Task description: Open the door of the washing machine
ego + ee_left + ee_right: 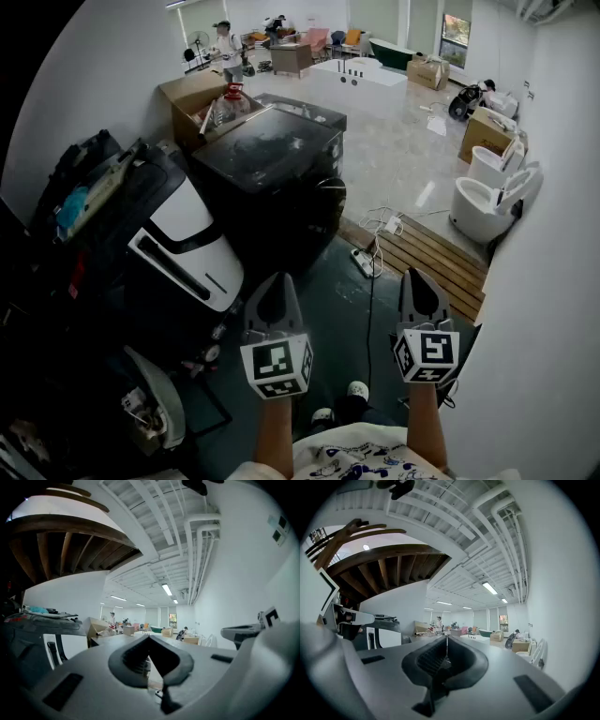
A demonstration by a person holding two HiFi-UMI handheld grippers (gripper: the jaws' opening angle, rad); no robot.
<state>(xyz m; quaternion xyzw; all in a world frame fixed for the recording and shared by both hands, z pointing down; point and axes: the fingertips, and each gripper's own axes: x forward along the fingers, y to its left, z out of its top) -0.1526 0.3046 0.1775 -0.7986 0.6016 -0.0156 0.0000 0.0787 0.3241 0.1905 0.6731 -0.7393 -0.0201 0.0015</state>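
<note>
White-and-black appliance point(187, 246) tilted at far left. Dark top-loading washing machine point(272, 173) centre, ahead of both grippers, well apart from them, top lid lying flat. Left gripper point(277, 281) held level, jaws together at tips, nothing between. Power strip point(364, 262) on floor between grippers. Right gripper point(416, 277) level, jaws pressed together, empty. Wooden platform point(445, 261) beyond it, white toilet point(476, 206) far right.
</note>
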